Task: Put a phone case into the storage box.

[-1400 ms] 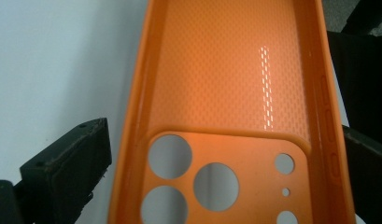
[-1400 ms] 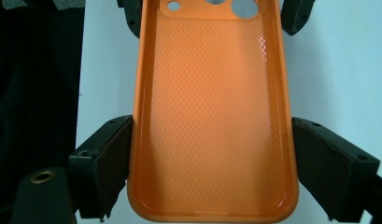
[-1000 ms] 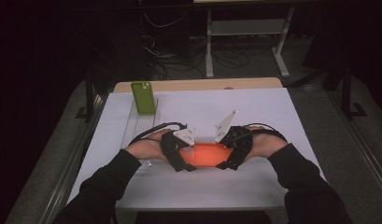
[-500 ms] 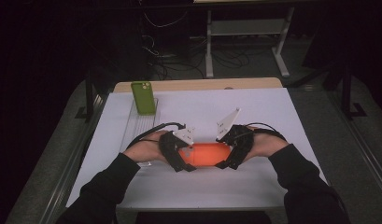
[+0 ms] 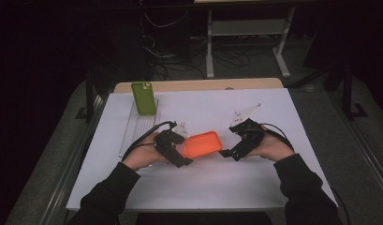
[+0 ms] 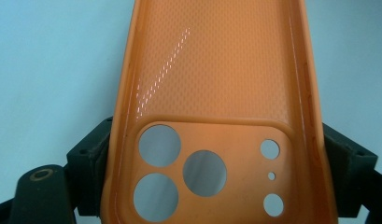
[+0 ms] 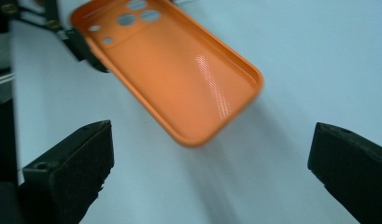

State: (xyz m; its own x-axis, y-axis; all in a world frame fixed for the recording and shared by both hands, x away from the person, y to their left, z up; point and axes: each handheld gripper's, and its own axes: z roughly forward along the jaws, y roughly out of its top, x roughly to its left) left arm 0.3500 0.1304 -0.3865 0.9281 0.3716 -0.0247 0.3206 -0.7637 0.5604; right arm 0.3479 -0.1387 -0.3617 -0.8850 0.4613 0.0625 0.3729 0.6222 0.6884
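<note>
White table (image 5: 273,187) — L gripper (image 5: 180,152) jaws clamp orange phone case (image 5: 203,144); R gripper (image 5: 226,152) jaws wide apart, off case.

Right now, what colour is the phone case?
Orange phone case, clearest in the left gripper view.

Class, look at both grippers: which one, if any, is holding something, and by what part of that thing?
The left gripper holds the orange phone case across its two long sides at the camera-cutout end. The right gripper is open, holding nothing.

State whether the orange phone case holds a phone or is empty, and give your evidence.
Empty. The orange phone case shows its bare textured inside, and the table shows through its camera holes.
</note>
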